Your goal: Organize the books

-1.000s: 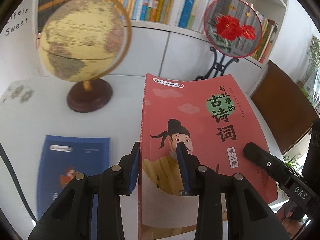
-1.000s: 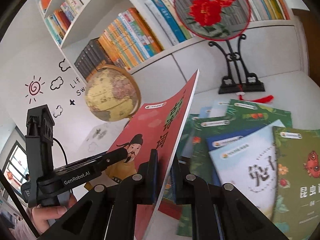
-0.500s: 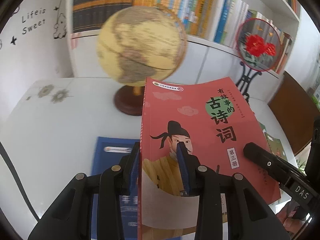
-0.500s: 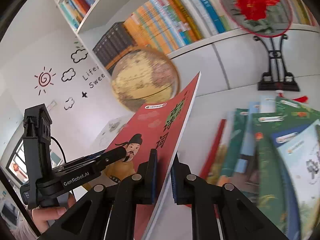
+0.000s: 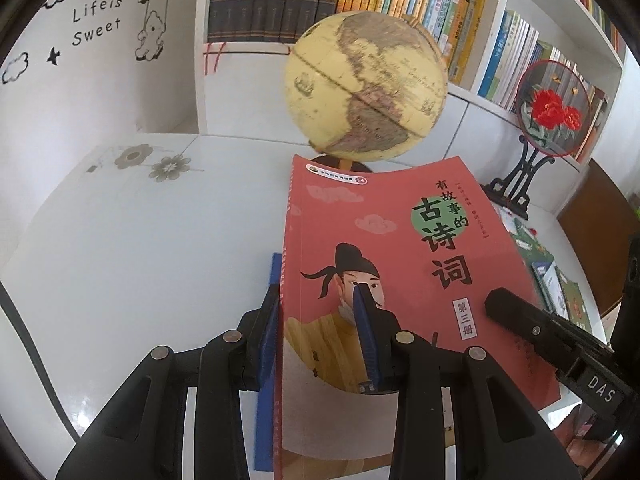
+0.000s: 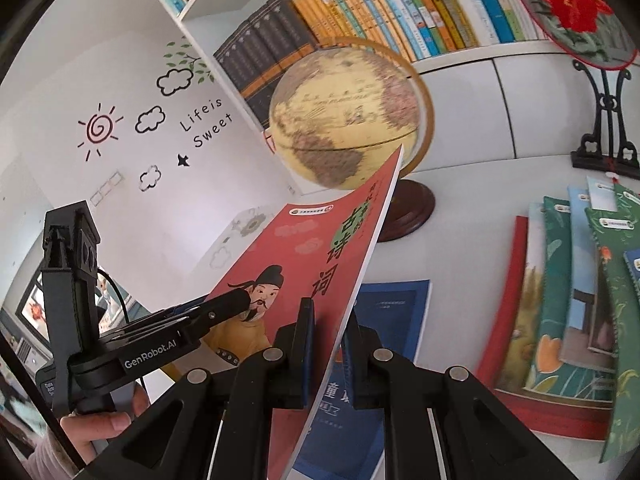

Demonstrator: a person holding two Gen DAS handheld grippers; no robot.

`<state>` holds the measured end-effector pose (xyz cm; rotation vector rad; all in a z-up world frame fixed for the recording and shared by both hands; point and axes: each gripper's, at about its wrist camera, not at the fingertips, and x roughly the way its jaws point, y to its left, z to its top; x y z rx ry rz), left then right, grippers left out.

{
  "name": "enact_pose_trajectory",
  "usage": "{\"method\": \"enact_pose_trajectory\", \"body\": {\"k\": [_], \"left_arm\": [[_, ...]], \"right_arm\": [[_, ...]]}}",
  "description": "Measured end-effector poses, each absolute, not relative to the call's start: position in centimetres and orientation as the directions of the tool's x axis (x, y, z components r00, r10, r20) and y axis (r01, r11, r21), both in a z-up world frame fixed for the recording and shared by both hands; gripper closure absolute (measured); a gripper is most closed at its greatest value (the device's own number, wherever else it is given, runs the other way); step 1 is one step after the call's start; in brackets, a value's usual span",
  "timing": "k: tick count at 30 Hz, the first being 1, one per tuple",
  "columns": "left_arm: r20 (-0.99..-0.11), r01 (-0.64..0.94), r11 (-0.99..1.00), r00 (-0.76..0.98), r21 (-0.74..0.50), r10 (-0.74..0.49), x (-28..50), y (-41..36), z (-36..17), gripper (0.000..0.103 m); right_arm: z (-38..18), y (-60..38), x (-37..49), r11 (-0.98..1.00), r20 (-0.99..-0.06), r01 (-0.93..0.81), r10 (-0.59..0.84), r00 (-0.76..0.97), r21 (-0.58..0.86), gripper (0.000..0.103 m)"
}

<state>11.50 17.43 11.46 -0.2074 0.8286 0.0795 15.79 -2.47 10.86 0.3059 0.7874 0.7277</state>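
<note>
Two grippers have hold of one book between them: we see the red poetry book (image 5: 404,264) raised above the white table (image 5: 132,248), cover tilted up toward the left wrist camera. Our left gripper (image 5: 320,340) has its jaws part open, clamped across the book's spine edge, one blue pad against the outer spine side and the other pressed on the cover over the painted figure's face. Our right gripper (image 6: 326,354) is almost fully closed, pinching the thin opposite edge of the same book, with a pad on the cover and a pad behind it. In the right wrist view the left gripper's finger lies across the cover, and a person's hand (image 6: 100,428) grips that tool's handle at lower left.

Under the raised book a blue book (image 6: 394,320) lies flat on the table. Further right in that view we find a fanned spread of green and blue picture books (image 6: 560,312), overlapping one another, with a red cover's edge beneath them. Behind the held book stands a yellow globe (image 5: 366,88) on a dark wooden base. An embroidered fan with red flowers (image 5: 554,110) sits on a black stand near the white bookshelf (image 5: 472,96), whose shelves are filled with upright volumes. Wall decals (image 6: 204,124) read "Lifeis Sweet".
</note>
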Motion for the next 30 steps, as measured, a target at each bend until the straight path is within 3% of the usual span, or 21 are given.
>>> {"method": "enact_pose_trajectory", "body": {"k": [10, 30], "left_arm": [[-0.752, -0.144, 0.976, 0.659, -0.161, -0.027, 11.0, 19.0, 10.0, 0.071], [-0.884, -0.107, 0.989, 0.466, -0.104, -0.043, 11.2, 18.7, 4.0, 0.071]], "right_arm": [[9.5, -0.3, 14.8, 0.735, -0.57, -0.45, 0.678, 0.464, 0.507, 0.09], [3.7, 0.8, 14.1, 0.799, -0.696, -0.364, 0.598, 0.398, 0.479, 0.09]]}}
